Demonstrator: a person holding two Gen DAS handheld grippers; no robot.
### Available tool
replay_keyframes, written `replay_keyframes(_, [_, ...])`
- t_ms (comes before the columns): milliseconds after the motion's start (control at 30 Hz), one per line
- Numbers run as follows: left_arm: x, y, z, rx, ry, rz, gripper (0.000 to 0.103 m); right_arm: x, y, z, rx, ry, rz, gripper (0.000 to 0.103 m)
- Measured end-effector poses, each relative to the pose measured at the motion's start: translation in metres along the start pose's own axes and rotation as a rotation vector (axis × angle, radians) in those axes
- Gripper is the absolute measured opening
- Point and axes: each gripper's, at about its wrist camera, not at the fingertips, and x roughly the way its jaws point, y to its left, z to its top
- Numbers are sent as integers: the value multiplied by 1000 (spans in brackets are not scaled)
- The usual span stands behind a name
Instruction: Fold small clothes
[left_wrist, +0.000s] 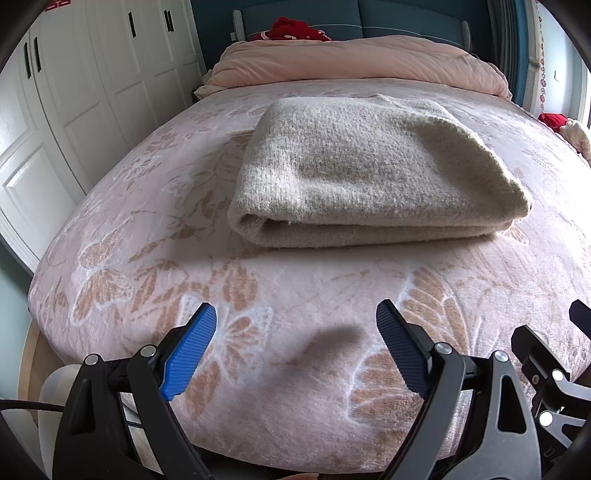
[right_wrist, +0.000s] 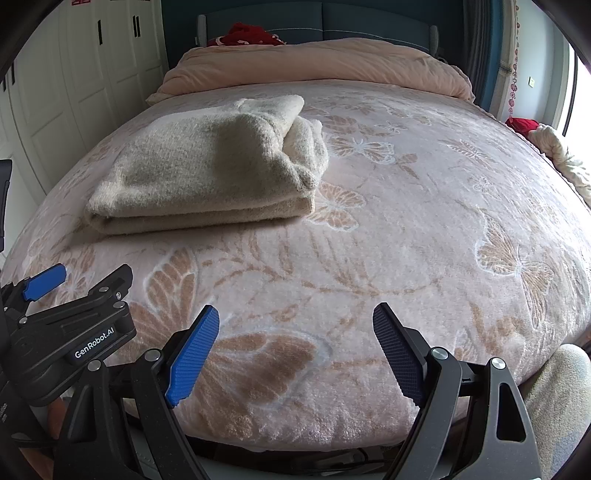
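A cream knitted sweater (left_wrist: 369, 173) lies folded into a thick rectangle on the bed (left_wrist: 295, 295), toward the middle and somewhat nearer the left edge, with its layered fold facing the foot edge. The left hand-held gripper (left_wrist: 295, 347) hovers over the foot edge with its blue pads spread wide and nothing between them. The right hand-held gripper (right_wrist: 295, 350) sits beside it, equally spread and empty, and both are well apart from the garment.

The fold looks essentially complete, so the step in hand is probably a last tidy or a release. To do that well, the person would want to bring both tools in low along the butterfly-print blanket (right_wrist: 406, 221) and square the loose right end, where a bunched layer (right_wrist: 306, 147) pokes out from under the top flap. Pinching only the top layer could drag the stack open, so pressing down flat seems safer than pulling.

No basket, box or drawer for the folded piece is visible. A pink duvet (left_wrist: 362, 62) is heaped at the head edge, with red fabric (left_wrist: 291, 27) behind it, and white wardrobe doors (left_wrist: 92, 92) run along the left side.
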Motion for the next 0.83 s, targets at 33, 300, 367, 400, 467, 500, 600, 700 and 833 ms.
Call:
replay_keyframes(33, [0, 0, 0, 1, 1, -1, 86, 0, 0, 0, 0, 1, -1, 83])
replay_keyframes(300, [1, 0, -1, 6, 3, 16, 93, 1, 0, 0, 1, 7, 3, 83])
replay_keyframes(367, [0, 1, -2, 7, -4, 17, 93, 1, 0, -1, 3, 11, 5, 83])
replay_keyframes(400, [-1, 0, -2, 6, -10, 17, 93, 1, 0, -1, 5, 12, 5, 83])
replay_keyframes(467, [-3, 0, -3, 8, -23, 20, 93, 1, 0, -1, 6, 12, 6, 83])
replay_keyframes(500, [-4, 0, -3, 10, -24, 16, 93, 1, -1, -1, 6, 12, 6, 83])
replay_keyframes(600, [-4, -2, -4, 17, -19, 8, 93, 1, 0, -1, 4, 11, 6, 83])
replay_keyframes(700, [-3, -4, -3, 20, -7, -2, 92, 1, 1, -2, -3, 10, 9, 83])
replay_keyframes(833, [-3, -5, -2, 27, -8, -4, 92, 0, 2, -1, -2, 7, 11, 84])
